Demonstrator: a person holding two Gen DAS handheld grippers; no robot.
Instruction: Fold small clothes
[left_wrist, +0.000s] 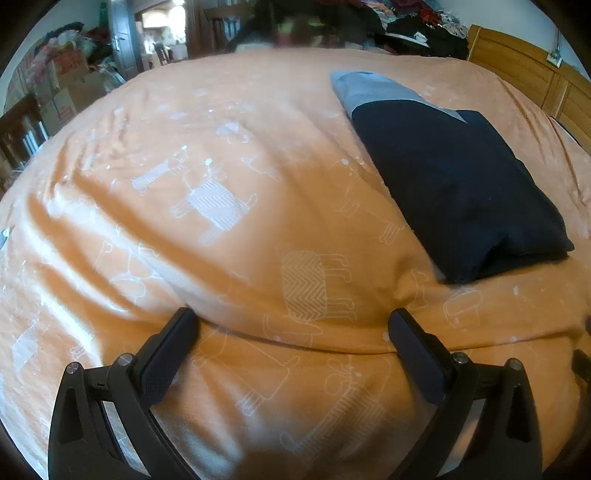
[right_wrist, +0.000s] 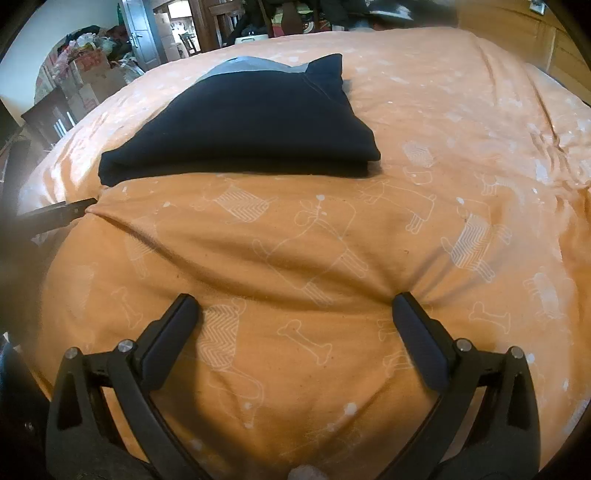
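**Both my grippers wide open over the bed, a folded dark garment lying ahead**

I hold a gripper in each hand, low over an orange bedcover (left_wrist: 229, 155) printed with pale outline dogs and bones. My left gripper (left_wrist: 293, 325) has its two black fingers spread wide with nothing between them but the cover, which bunches in a ridge just beyond the tips. My right gripper (right_wrist: 297, 308) is spread equally wide and also empty; its right fingertip (right_wrist: 406, 306) seems to press a small crease into the cover.

The dark navy garment (right_wrist: 251, 122), with a grey panel at its far end, lies flat on the cover, apart from both grippers. It sits ahead and to the right of my left gripper, and ahead and slightly left of my right one. It looks already folded into a neat, thick rectangle, layered edges showing along the near side.

I judge this piece finished, or nearly. Next I would either square it up or reach for another small garment; none is within clear view on the cover.
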